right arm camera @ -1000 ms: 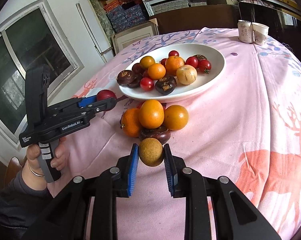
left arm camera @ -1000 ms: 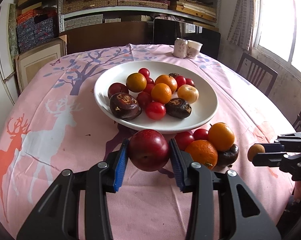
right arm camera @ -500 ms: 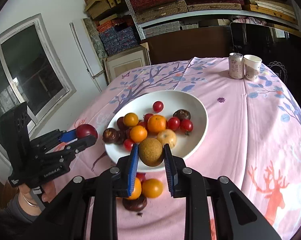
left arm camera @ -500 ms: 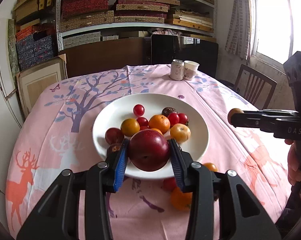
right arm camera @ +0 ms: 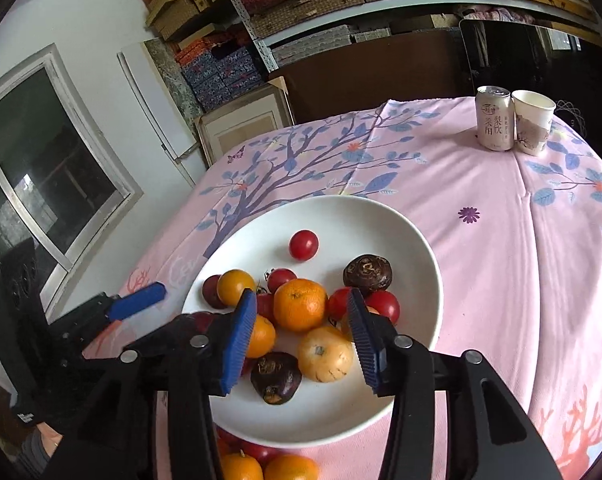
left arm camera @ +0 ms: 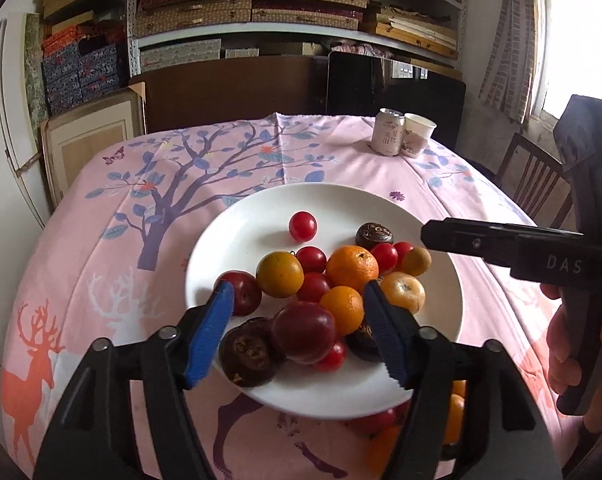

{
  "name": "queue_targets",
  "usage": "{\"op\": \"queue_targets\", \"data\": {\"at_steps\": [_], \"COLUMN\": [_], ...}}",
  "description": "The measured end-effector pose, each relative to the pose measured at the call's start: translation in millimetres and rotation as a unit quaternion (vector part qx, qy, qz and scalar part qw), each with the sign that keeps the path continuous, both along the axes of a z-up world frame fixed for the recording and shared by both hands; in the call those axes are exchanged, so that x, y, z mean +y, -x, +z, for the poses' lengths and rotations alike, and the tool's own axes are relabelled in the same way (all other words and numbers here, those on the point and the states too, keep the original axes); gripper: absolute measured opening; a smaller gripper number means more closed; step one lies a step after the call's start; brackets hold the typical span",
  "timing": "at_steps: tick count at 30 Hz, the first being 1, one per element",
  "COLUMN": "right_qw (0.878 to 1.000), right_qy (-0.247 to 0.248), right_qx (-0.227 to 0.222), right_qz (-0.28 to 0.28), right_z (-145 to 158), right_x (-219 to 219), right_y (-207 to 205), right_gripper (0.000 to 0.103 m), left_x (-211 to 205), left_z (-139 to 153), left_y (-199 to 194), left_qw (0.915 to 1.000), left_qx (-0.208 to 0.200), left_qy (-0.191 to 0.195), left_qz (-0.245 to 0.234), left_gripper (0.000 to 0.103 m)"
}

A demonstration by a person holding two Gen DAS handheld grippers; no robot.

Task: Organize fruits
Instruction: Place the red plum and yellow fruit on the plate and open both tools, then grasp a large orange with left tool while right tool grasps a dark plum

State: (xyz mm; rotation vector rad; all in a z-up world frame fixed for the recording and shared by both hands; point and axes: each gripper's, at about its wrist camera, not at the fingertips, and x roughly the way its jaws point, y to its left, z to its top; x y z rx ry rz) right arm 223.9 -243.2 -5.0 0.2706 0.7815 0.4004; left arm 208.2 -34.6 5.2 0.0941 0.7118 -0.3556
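- The table [right arm camera: 501,264] wears a pink cloth printed with a tree and deer.
- A white plate [right arm camera: 417,236] of fruit sits on it.
- At the far edge, a drink can [right arm camera: 495,118] touches a paper cup [right arm camera: 535,122].
- Loose oranges [right arm camera: 261,468] and red fruits lie just beside the plate's near rim.

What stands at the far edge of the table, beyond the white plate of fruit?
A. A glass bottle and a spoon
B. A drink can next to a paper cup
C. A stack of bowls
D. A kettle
B: beyond the white plate, a drink can stands upright beside a paper cup on the pink tablecloth.
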Motion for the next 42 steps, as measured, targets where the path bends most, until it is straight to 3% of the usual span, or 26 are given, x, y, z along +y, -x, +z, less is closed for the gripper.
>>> {"op": "queue_targets", "data": {"at_steps": [3, 9, 13, 20, 22, 25, 28, 32, 36, 42], "right_qw": [1.0, 1.0, 0.999, 0.999, 0.999, 0.999, 0.999, 0.997, 0.994, 0.99], "right_qy": [-0.014, -0.017, -0.027, -0.024, -0.023, -0.021, -0.015, 0.02, 0.047, 0.09], "right_qx": [-0.003, 0.0, 0.019, 0.021, 0.023, 0.027, 0.039, 0.045, 0.05, 0.057], "right_qz": [0.007, -0.014, -0.017, -0.01, -0.009, -0.003, 0.019, 0.063, 0.089, 0.096], "right_z": [-5.2, -27.4, -40.9, -44.4, -44.2, -46.3, -50.5, -54.6, -55.2, -60.6], "right_x": [-7.1, -34.5, -41.6, -39.3, -38.3, -35.2, -24.4, 5.3, 32.5, 62.5], "right_y": [26.7, 85.7, 108.6, 129.6, 133.6, 138.2, 141.0, 146.1, 144.3, 128.3], "right_gripper": [0.048, 0.052, 0.052, 0.052, 0.052, 0.052, 0.052, 0.052, 0.052, 0.054], "left_x": [4.0, -10.7, -20.3, -29.2, -29.7, -29.4, -14.8, 13.9, 28.5, 26.3], "left_z": [2.4, -31.3, -49.0, -65.4, -69.6, -69.0, -61.6, -40.7, -38.9, -40.0], "left_y": [28.8, 90.9, 102.6, 84.9, 80.0, 80.5, 78.2, 84.0, 80.4, 81.1], "left_qw": [0.9997, 0.9929, 0.9896, 0.9898, 0.9864, 0.9874, 0.9906, 0.9946, 0.9953, 0.9952], "left_qx": [0.003, 0.022, 0.029, 0.063, 0.09, 0.085, 0.074, 0.029, 0.031, 0.033], "left_qy": [0.0, -0.067, -0.084, -0.055, -0.024, -0.024, 0.011, 0.06, 0.072, 0.072], "left_qz": [-0.025, -0.096, -0.114, -0.116, -0.135, -0.131, -0.115, -0.079, -0.056, -0.058], "left_gripper": [0.067, 0.067, 0.067, 0.063, 0.045, 0.044, 0.044, 0.044, 0.044, 0.044]}}
